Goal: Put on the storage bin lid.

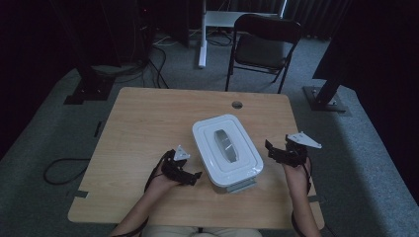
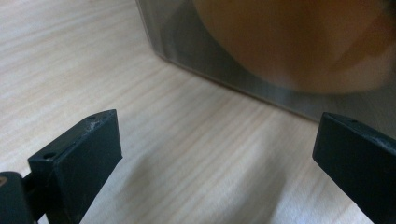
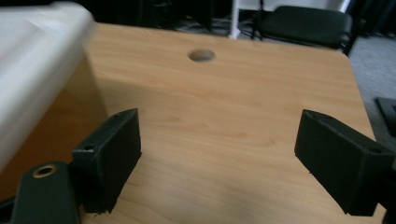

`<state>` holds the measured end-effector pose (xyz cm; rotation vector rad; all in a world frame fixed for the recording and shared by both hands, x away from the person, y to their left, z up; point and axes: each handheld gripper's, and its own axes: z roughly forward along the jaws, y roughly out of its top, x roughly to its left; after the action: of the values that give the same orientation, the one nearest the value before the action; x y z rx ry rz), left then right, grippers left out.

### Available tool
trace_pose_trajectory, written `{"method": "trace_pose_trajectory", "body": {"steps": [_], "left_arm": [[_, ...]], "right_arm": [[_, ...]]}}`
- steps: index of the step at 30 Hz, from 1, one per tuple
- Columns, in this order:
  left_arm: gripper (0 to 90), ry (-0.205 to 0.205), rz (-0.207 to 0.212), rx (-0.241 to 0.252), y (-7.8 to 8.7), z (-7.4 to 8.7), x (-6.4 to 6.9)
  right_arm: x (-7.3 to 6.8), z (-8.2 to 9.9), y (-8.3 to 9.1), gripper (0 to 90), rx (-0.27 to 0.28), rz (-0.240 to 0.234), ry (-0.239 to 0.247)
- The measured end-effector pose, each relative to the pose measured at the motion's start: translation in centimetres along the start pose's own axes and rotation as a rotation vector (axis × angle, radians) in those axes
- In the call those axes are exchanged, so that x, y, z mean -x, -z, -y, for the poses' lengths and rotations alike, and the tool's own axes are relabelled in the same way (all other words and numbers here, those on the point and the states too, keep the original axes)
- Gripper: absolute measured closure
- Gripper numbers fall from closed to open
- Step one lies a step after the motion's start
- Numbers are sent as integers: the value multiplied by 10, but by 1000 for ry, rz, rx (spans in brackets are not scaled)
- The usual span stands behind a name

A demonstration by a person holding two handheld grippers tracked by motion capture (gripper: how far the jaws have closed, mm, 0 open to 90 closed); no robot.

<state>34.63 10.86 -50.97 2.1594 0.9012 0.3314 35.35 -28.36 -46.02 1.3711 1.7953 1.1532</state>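
On table (image 1: 148, 123), lidded container (image 1: 226, 148), long axis front-to-back

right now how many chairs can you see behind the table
1. A black chair stands on the carpet beyond the far edge of the table, toward its right end; its seat also shows in the right gripper view. More could be hidden in the dark surroundings.

Dim room: grey carpet (image 1: 44, 128), black chair (image 1: 263, 44) beyond wooden table (image 1: 148, 123).
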Motion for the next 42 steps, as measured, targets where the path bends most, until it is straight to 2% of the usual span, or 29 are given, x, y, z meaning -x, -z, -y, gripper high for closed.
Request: {"method": "trace_pose_trajectory", "body": {"steps": [1,2,4,9,10,12,15,16,19,22,29,33,39,42], "left_arm": [[19,0,0,0,0,0,0],[19,-3,-3,2,-2,-3,0],[19,-4,-7,1,-4,-5,1],[19,-11,-15,-13,-8,-8,0],[19,2,-15,-14,-9,-9,-2],[19,-1,-21,-26,-9,-10,-4],[19,-3,-22,-30,-11,-12,-5],[19,-7,-26,-32,-11,-12,-5],[19,-3,-26,-33,-12,-13,-7],[19,-2,-34,-35,-12,-14,-8],[19,-9,-67,-47,-10,-15,-15],[20,1,-76,-39,-7,-15,-20],[21,3,-82,-41,-4,-13,-23],[21,1,-86,-41,-1,-12,-25]], "right_arm": [[0,0,0,141,0,0,0],[2,10,-6,141,-16,-3,-17],[0,17,-9,141,-29,-11,-16],[-10,30,-17,140,-58,-34,1],[-17,36,-20,140,-76,-47,12],[-23,39,-23,140,-84,-58,19],[-30,43,-27,141,-97,-76,30],[-32,43,-27,173,-97,-83,34],[-33,45,-27,190,-91,-96,17],[-34,47,-27,203,-104,-136,-18],[-48,51,-20,202,-106,-194,-21],[-57,53,-17,199,-110,-165,17],[-67,55,-13,199,-106,-147,25],[-69,56,-13,186,-107,-165,15]]}}
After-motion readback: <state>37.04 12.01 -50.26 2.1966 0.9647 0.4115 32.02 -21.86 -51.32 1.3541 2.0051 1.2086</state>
